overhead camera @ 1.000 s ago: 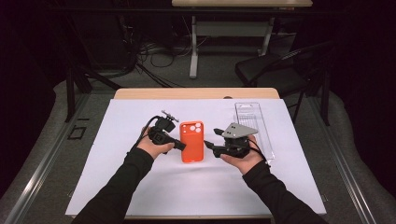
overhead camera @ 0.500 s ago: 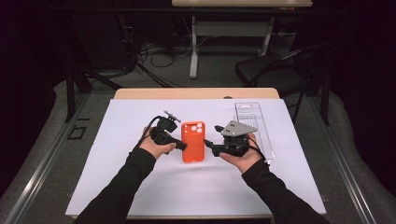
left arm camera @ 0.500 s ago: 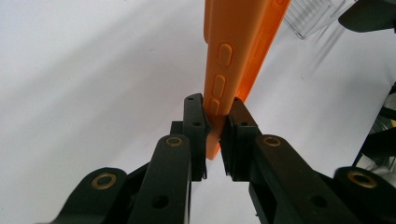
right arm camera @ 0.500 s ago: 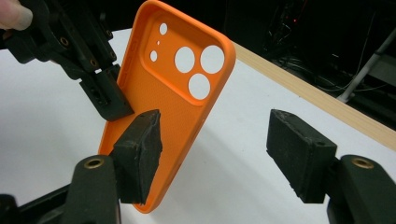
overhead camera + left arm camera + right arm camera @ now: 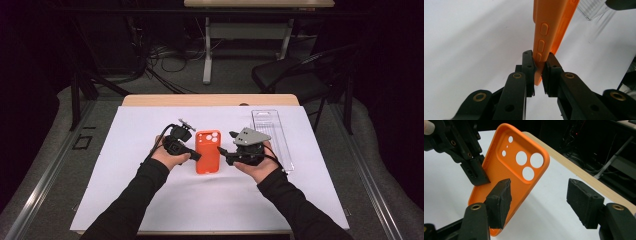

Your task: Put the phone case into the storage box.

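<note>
Left claw (image 5: 537, 67) clamped on the side edge of the orange phone case (image 5: 207, 151), near its button bumps; case lifted off the white tabletop (image 5: 125, 150), its top end cut off in the left gripper view. Right claw (image 5: 541, 202) released, jaws spread, just been opening; case at its left pad, contact hard to judge. Clear plastic tray (image 5: 272, 137) lies beyond the right claw, partly hidden by it

Table brightly lit from above, surroundings dark; soft shadows; close-up views slightly blurred.
</note>
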